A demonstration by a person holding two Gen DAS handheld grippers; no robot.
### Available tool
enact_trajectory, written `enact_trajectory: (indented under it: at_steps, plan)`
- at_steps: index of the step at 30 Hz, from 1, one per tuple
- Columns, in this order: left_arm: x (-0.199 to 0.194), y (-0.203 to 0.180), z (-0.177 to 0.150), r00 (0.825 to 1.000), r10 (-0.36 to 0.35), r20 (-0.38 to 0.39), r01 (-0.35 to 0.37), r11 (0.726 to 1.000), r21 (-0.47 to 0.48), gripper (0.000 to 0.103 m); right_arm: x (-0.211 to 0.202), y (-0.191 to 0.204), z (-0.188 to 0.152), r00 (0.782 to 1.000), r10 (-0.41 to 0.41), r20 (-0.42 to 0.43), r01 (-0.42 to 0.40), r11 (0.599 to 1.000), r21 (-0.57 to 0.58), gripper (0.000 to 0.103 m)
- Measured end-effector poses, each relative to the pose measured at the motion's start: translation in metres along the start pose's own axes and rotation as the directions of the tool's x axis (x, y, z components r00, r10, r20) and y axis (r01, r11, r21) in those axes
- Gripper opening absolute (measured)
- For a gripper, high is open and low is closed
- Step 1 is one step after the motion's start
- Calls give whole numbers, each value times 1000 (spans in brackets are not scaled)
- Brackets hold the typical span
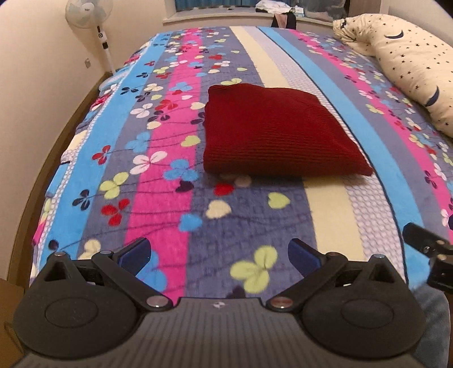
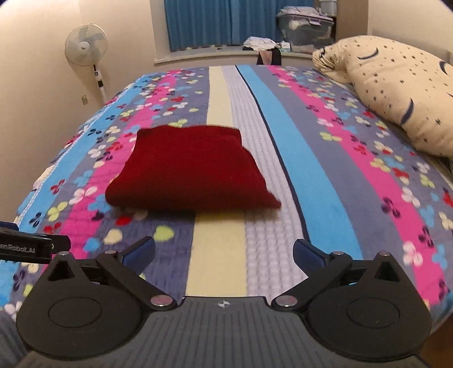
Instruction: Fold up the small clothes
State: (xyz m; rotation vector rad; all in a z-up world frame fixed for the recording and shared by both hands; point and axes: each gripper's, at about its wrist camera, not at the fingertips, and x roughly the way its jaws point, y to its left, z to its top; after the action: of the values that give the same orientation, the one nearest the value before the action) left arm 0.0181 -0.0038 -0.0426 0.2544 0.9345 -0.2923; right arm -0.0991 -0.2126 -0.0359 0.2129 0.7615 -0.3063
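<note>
A dark red knit garment (image 1: 277,133) lies folded into a thick rectangle on the striped flowered bedspread (image 1: 175,198); it also shows in the right wrist view (image 2: 187,169). My left gripper (image 1: 219,254) is open and empty, held above the bedspread short of the garment's near edge. My right gripper (image 2: 223,254) is open and empty, also short of the garment, to its right. Part of the right gripper (image 1: 427,243) shows at the right edge of the left wrist view, and part of the left gripper (image 2: 25,246) at the left edge of the right wrist view.
A cream star-patterned pillow (image 2: 396,93) lies along the bed's right side. A white standing fan (image 2: 86,46) stands by the left wall. A windowsill at the far end holds clothes (image 2: 260,42) and a plastic bin (image 2: 305,28). Blue curtains (image 2: 203,22) hang behind.
</note>
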Motion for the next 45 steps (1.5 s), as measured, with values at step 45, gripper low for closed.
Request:
enact_trajectory:
  at_steps: [45]
  plan:
    - [-49,-10,-21,996,-33,83,30,999,31,103,-63,8,-25,997,-23,75,28,998,-58,102]
